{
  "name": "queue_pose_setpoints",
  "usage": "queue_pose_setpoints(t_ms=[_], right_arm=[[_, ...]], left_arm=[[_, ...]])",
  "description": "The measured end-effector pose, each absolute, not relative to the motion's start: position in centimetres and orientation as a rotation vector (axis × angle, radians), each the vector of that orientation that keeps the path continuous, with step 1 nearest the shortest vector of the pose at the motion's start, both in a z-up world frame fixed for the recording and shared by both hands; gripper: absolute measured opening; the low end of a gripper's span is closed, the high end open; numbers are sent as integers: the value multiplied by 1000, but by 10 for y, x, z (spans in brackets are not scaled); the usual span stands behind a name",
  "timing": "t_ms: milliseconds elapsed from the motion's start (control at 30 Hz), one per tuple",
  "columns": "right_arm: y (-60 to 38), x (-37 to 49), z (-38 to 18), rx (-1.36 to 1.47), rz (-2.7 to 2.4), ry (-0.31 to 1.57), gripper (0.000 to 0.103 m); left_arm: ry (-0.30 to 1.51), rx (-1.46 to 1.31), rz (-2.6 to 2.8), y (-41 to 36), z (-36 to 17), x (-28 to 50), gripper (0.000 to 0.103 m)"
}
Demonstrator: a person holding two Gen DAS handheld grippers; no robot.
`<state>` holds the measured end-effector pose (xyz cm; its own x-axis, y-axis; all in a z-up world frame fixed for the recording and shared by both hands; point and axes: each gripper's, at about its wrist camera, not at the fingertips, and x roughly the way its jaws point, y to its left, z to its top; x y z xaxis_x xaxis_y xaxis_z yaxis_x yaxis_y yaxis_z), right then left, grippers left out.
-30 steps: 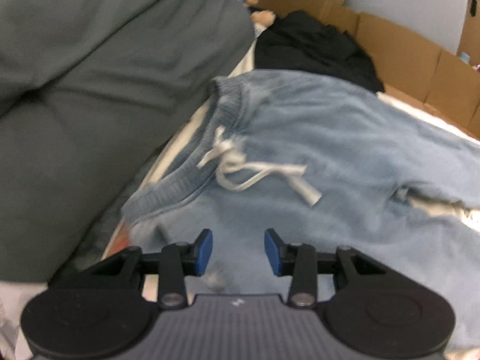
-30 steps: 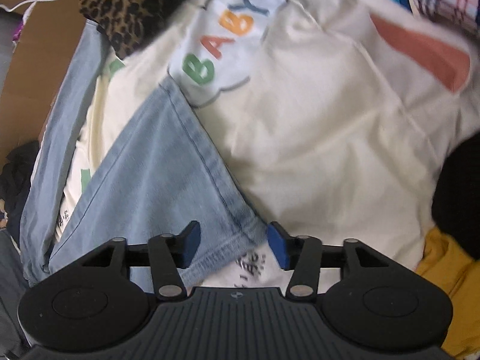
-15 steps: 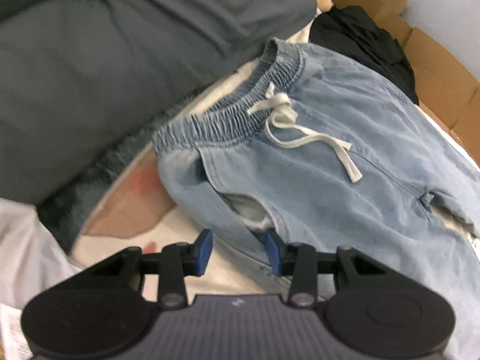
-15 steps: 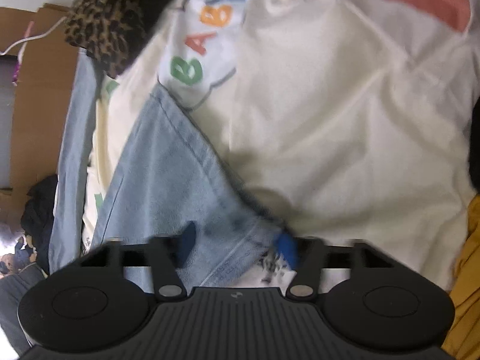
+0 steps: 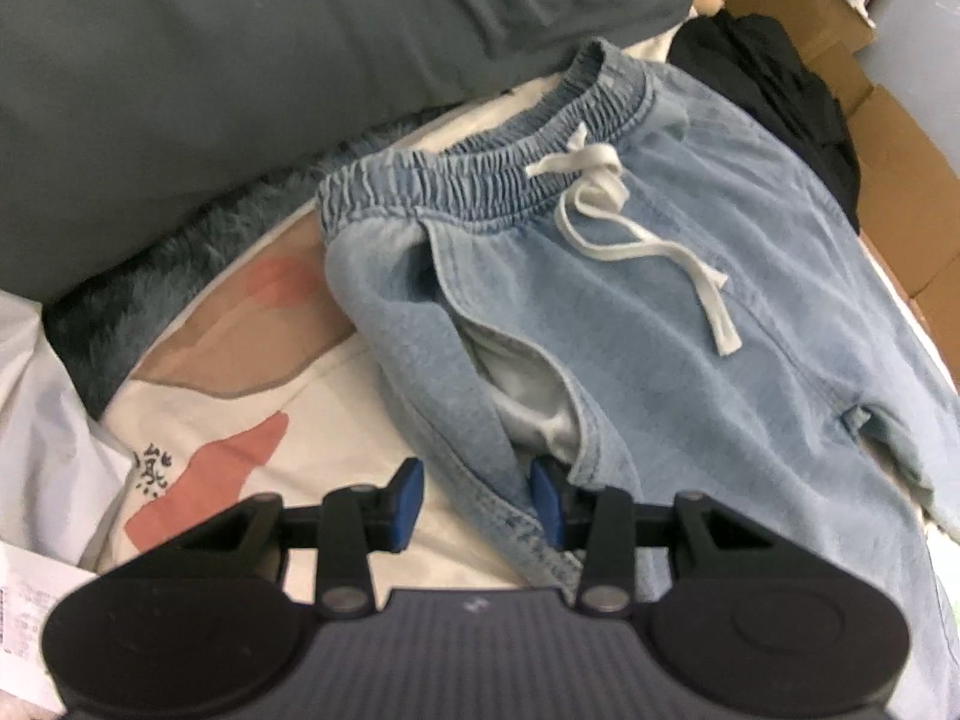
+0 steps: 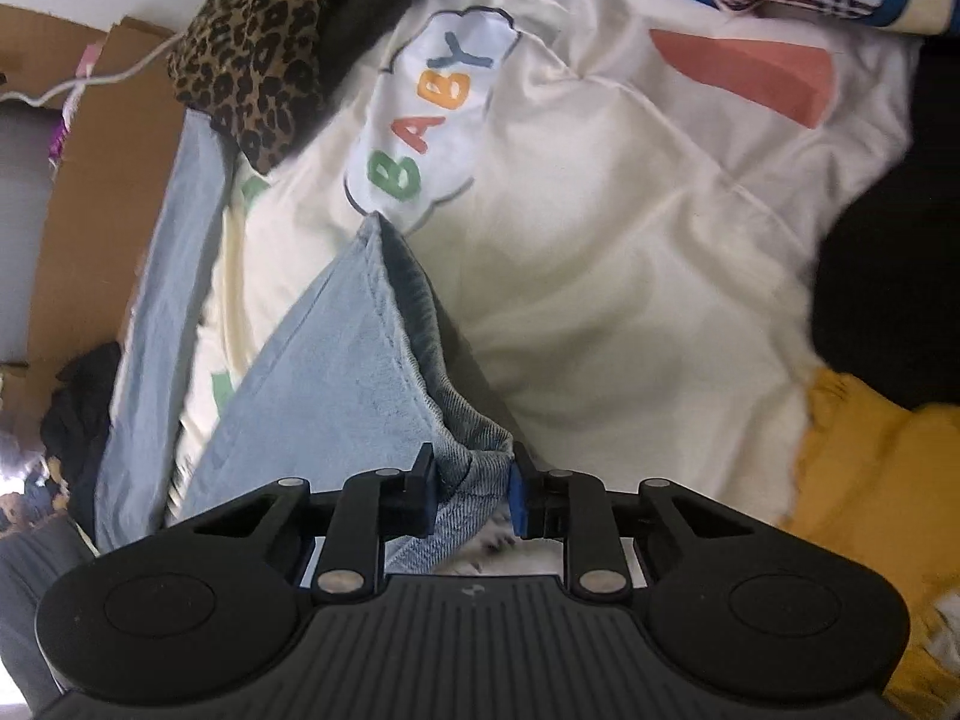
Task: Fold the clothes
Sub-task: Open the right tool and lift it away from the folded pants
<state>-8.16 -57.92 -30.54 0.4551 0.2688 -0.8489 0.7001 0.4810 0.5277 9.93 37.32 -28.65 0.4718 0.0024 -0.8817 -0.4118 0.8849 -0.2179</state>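
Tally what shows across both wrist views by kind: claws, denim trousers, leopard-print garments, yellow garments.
Claws: 2 (left claw, open around the trouser edge; right claw, whose jaws have just been closing on a trouser leg's end)
denim trousers: 1
leopard-print garment: 1
yellow garment: 1
Total: 5
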Motion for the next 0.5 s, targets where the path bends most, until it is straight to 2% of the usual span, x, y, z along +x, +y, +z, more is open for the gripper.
queue_pose_setpoints(t_ms=[367, 467, 500], right_arm=[[-571, -100, -321, 1077, -374, 1251, 24], [-574, -95, -314, 1057, -365, 1252, 33], [-575, -95, -309, 1031, -380, 1253, 41]], left_arm=[[983, -514, 244, 388, -270, 84, 45], [992, -517, 235, 386, -273, 84, 45], [992, -513, 232, 385, -273, 84, 45]])
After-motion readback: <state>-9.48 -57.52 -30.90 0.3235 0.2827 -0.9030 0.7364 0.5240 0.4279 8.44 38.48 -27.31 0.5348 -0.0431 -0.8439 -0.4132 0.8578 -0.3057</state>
